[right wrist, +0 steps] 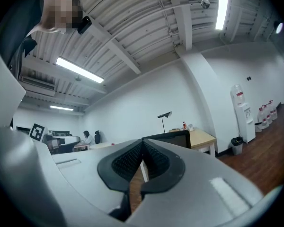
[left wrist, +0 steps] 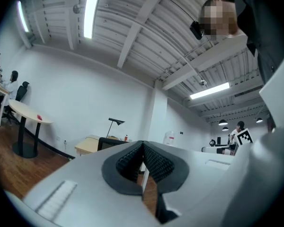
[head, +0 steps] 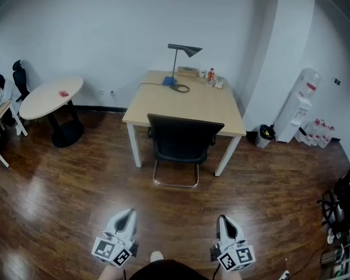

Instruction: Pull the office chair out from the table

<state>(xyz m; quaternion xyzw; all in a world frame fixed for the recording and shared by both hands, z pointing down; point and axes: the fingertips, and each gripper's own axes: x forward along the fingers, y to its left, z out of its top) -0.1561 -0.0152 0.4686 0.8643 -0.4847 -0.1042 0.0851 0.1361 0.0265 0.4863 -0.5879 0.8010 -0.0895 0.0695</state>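
Standing well apart from the chair [head: 184, 149], tucked in at the near side of the table [head: 163, 101], its back turned this way. Holding the left gripper [head: 129, 212] and the right gripper [head: 223, 218] low over the wooden floor [head: 76, 203], both clenched shut on nothing.

Judging the step in hand as the approach, not yet the grasp. Doing it well probably meaning:

- Opening both pairs of jaws in good time before arriving, not at the last moment.
- Aiming one gripper at each upper corner of the backrest [head: 185, 132], for an even pull without twisting.
- Pulling level and straight back, since the chair is seemingly resting on a metal loop [head: 176, 182] and not on wheels, so likely dragging over the wood rather than rolling.
- Keeping the chair arms clear of the table legs [head: 226, 156].
- Avoiding any upward tug, for fear of tipping.
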